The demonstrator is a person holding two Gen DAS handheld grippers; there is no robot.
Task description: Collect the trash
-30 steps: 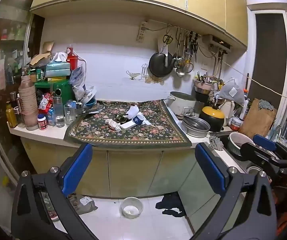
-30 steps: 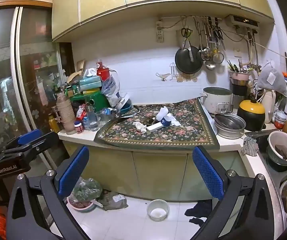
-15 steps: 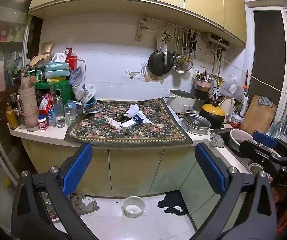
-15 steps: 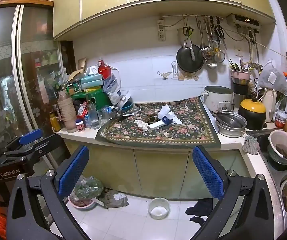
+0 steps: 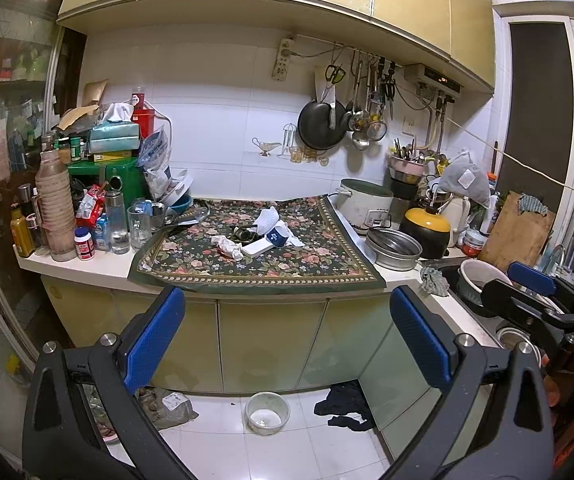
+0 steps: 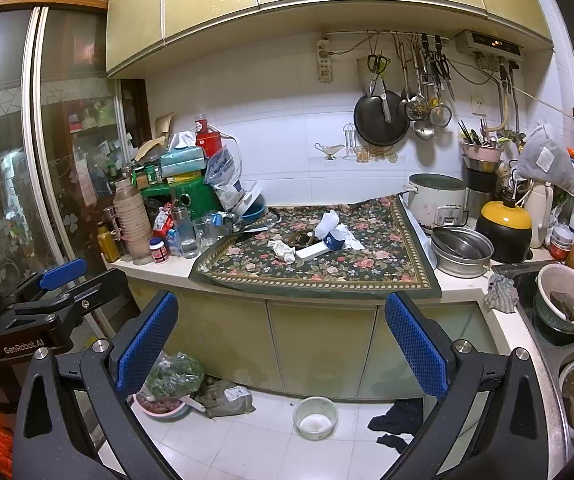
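Trash lies in the middle of a floral cloth (image 5: 287, 268) on the counter: a crumpled tissue (image 5: 229, 246), a blue and white paper cup (image 5: 277, 236) on its side, a flat white box (image 5: 257, 247) and a white wad of paper (image 5: 267, 218). The right wrist view shows the same tissue (image 6: 283, 250), cup (image 6: 335, 240) and box (image 6: 313, 251). My left gripper (image 5: 287, 304) is open and empty, well short of the counter in front of the cabinet doors. My right gripper (image 6: 281, 308) is also open and empty, at about the same distance.
Bottles, glasses and boxes crowd the counter's left end (image 5: 87, 216). Right of the cloth stand a rice cooker (image 5: 363, 204), metal bowls (image 5: 393, 246) and a sink (image 6: 567, 312) with dishes. On the floor lie a white bowl (image 5: 267, 412), dark cloth (image 5: 345, 404) and bags (image 6: 175, 376).
Both views drift only slightly, and the left view levels out a little. Both grippers stay open and empty, and the trash on the cloth has not moved.
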